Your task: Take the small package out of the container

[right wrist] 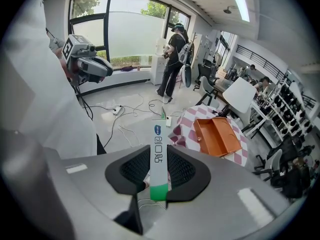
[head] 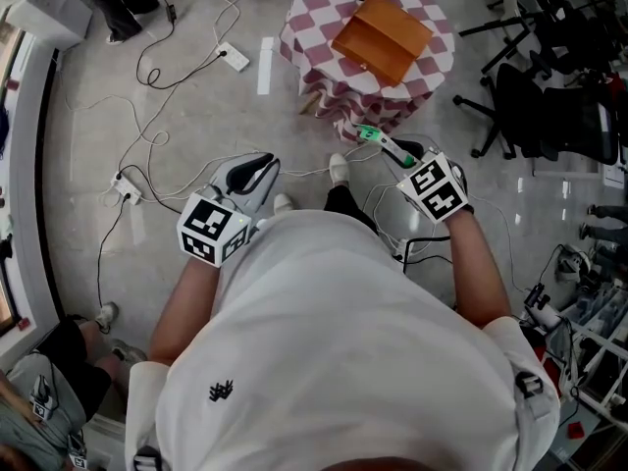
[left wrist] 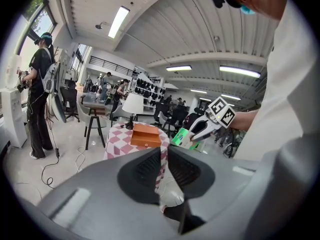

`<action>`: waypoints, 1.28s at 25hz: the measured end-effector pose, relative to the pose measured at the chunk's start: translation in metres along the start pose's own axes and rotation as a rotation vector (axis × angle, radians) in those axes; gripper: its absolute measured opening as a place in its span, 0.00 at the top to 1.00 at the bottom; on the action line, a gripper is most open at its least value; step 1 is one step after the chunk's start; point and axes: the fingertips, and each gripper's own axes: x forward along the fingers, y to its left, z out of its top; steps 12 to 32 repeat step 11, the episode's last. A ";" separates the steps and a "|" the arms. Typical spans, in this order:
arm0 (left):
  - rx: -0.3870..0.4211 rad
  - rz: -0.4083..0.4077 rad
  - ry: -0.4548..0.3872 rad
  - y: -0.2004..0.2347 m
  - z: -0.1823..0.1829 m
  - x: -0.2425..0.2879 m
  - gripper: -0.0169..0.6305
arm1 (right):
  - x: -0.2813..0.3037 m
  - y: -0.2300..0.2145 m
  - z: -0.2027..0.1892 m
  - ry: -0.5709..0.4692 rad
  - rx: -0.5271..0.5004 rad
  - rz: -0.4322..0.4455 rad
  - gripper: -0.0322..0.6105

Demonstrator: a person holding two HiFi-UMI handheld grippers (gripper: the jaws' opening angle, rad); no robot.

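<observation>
Small package (right wrist: 158, 134), a slim white sachet with a green end, is already out of the orange box (head: 383, 37) and well clear of it, on my side. My right tool (right wrist: 159, 159) is clamped on it, with the pads pressing its two flat faces. Most of the sachet sticks out past the tips, pointing back toward the box. My left tool (left wrist: 164, 156) has its jaws almost together with nothing between them, and it's held even further back from the box.

The box sits open on the checked worktop (head: 314, 27), lid laid flat. The extraction itself looks done, I'd say.

The risk now is the grip. The pads hold only the green end, so a quick swing could make that long free end pivot or slide out. There's no worktop under it here, only bare floor with loose cables (head: 157, 135) off to the left of the box. If the jaws ease now, the sachet drops down there, and the empty left tool isn't placed to catch it.
</observation>
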 end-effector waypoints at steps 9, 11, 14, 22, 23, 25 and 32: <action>-0.002 0.009 -0.007 0.010 -0.001 -0.007 0.82 | 0.008 -0.010 0.003 0.005 0.002 -0.015 0.81; -0.003 0.014 -0.008 0.013 -0.002 -0.010 0.82 | 0.010 -0.012 0.004 0.003 -0.002 -0.022 0.81; -0.003 0.014 -0.008 0.013 -0.002 -0.010 0.82 | 0.010 -0.012 0.004 0.003 -0.002 -0.022 0.81; -0.003 0.014 -0.008 0.013 -0.002 -0.010 0.82 | 0.010 -0.012 0.004 0.003 -0.002 -0.022 0.81; -0.003 0.014 -0.008 0.013 -0.002 -0.010 0.82 | 0.010 -0.012 0.004 0.003 -0.002 -0.022 0.81; -0.003 0.014 -0.008 0.013 -0.002 -0.010 0.82 | 0.010 -0.012 0.004 0.003 -0.002 -0.022 0.81; -0.003 0.014 -0.008 0.013 -0.002 -0.010 0.82 | 0.010 -0.012 0.004 0.003 -0.002 -0.022 0.81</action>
